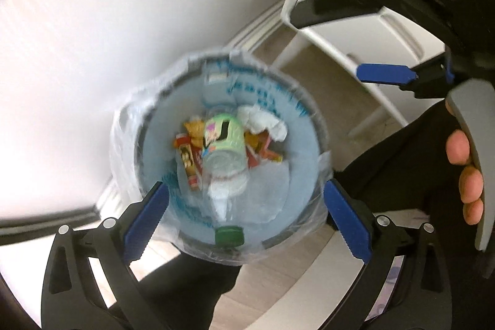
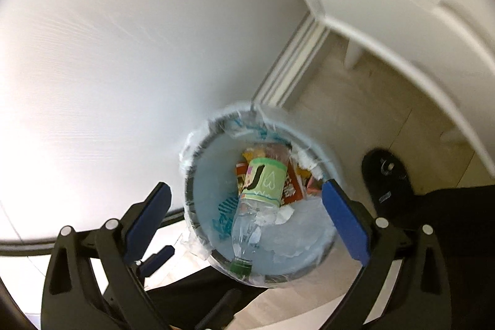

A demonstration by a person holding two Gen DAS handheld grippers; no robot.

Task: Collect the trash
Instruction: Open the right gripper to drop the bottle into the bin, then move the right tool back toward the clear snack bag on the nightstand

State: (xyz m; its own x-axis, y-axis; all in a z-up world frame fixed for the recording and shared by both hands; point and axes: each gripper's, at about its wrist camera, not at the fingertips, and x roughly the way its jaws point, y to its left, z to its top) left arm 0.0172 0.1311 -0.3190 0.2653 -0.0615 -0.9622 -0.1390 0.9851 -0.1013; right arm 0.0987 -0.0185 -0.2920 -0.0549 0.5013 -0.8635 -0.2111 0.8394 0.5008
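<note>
The bin is lined in pale blue plastic printed with darker blue lettering. The clear bottle inside wears a light green label with a black mark, white doodles and a turquoise zigzag edge, and a dark green cap. Around it lie red, orange and yellow wrappers and white crumpled paper. Both grippers are black with royal blue fingers. The wall and chair are white, the floor pale beige wood, the shoe black.
</note>
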